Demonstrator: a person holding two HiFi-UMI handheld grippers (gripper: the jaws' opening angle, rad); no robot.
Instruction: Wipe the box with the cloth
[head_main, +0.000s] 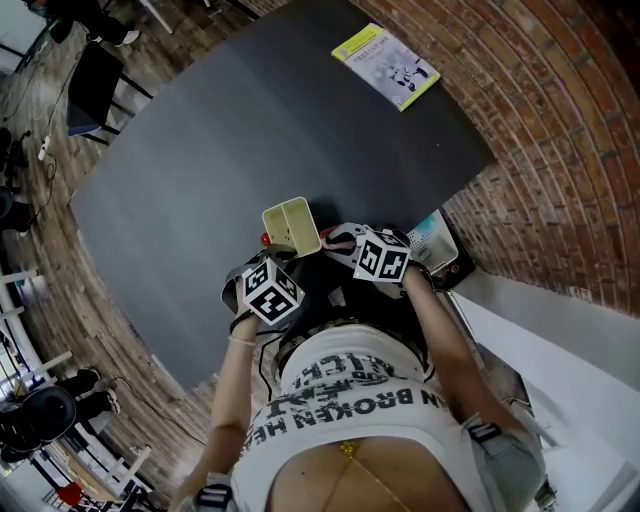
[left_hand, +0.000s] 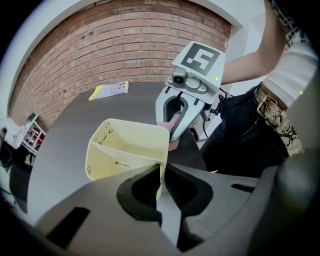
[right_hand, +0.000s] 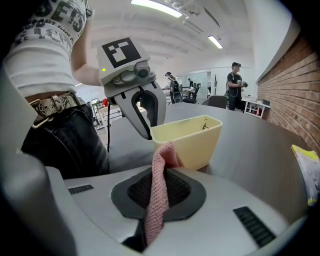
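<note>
Just beside the box (right_hand: 192, 140), pink cloth (right_hand: 156, 210) in the right claw (right_hand: 161, 172).

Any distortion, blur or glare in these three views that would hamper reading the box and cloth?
Head view: strong fisheye bends the table edges; the box is small but sharp. Left gripper view: dark rounded corners, curved brick wall, even light, box crisp. Right gripper view: ceiling lights blown out, cloth weave in focus, no motion blur.
</note>
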